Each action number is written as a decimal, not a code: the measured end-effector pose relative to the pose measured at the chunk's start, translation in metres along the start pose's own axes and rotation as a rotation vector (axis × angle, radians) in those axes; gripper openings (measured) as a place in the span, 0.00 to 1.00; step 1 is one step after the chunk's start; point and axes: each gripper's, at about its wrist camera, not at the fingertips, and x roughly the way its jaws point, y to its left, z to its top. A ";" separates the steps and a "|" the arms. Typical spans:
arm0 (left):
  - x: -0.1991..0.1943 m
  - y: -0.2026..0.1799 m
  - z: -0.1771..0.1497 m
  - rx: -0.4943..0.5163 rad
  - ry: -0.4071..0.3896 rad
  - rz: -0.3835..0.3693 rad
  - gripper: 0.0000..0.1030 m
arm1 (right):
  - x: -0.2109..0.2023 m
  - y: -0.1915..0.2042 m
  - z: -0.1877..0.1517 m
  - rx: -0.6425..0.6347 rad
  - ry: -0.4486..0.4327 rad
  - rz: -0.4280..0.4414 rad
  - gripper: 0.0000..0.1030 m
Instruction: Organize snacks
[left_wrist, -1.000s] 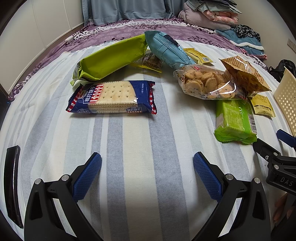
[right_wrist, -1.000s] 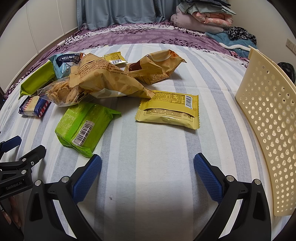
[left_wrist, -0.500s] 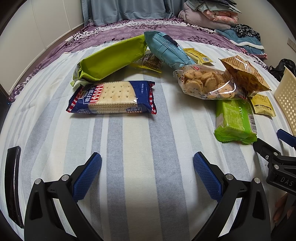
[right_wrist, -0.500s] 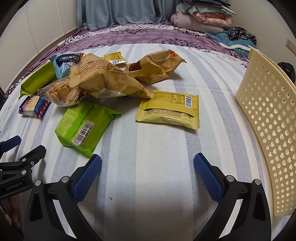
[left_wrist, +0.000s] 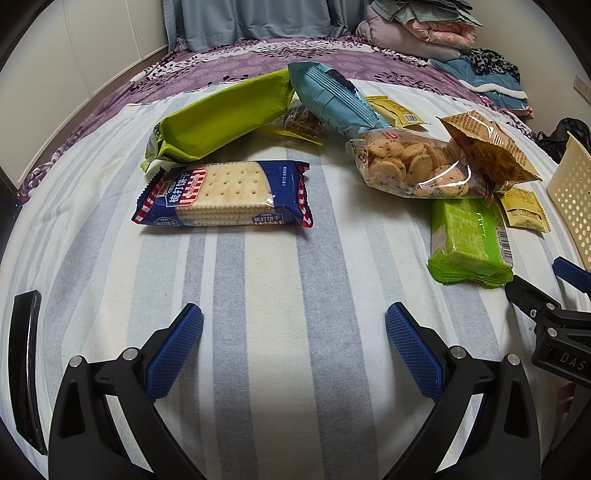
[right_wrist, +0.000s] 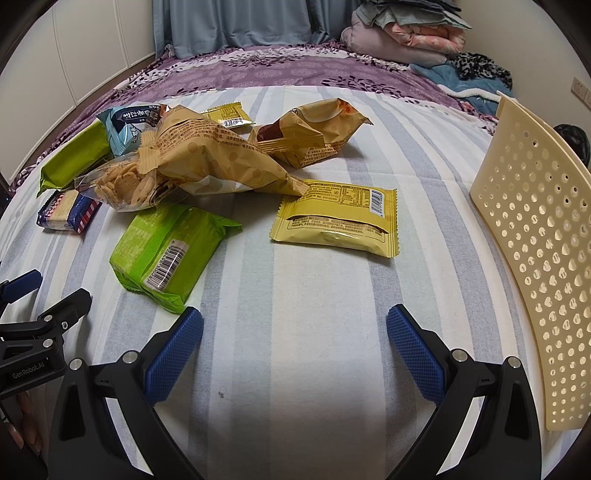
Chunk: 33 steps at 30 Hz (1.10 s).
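Nothing picked up yet: both grippers wait low over the bed, in front of the scattered snacks.

My left gripper (left_wrist: 294, 338) and right gripper (right_wrist: 294, 338) both have jaws spread wide and hold nothing. The cracker pack (left_wrist: 225, 194) lies ahead of the left one; the yellow packet (right_wrist: 338, 218) lies ahead of the right one, the green pack (right_wrist: 168, 251) just beside its left finger. I judge the next move is to reach forward, close on one flat pack and carry it to the cream basket (right_wrist: 535, 258) at the right. The striped sheet (right_wrist: 295, 369) is soft, a purple blanket and folded clothes lie behind.
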 end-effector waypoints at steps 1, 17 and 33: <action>-0.002 0.001 0.001 -0.001 -0.001 -0.001 0.98 | 0.000 0.000 0.000 0.002 -0.002 0.002 0.95; -0.003 0.001 0.001 0.000 0.000 -0.001 0.98 | 0.000 0.002 -0.002 0.002 -0.005 0.000 0.95; -0.003 0.001 0.001 -0.001 -0.001 -0.001 0.98 | 0.000 0.001 -0.002 0.002 -0.005 0.001 0.95</action>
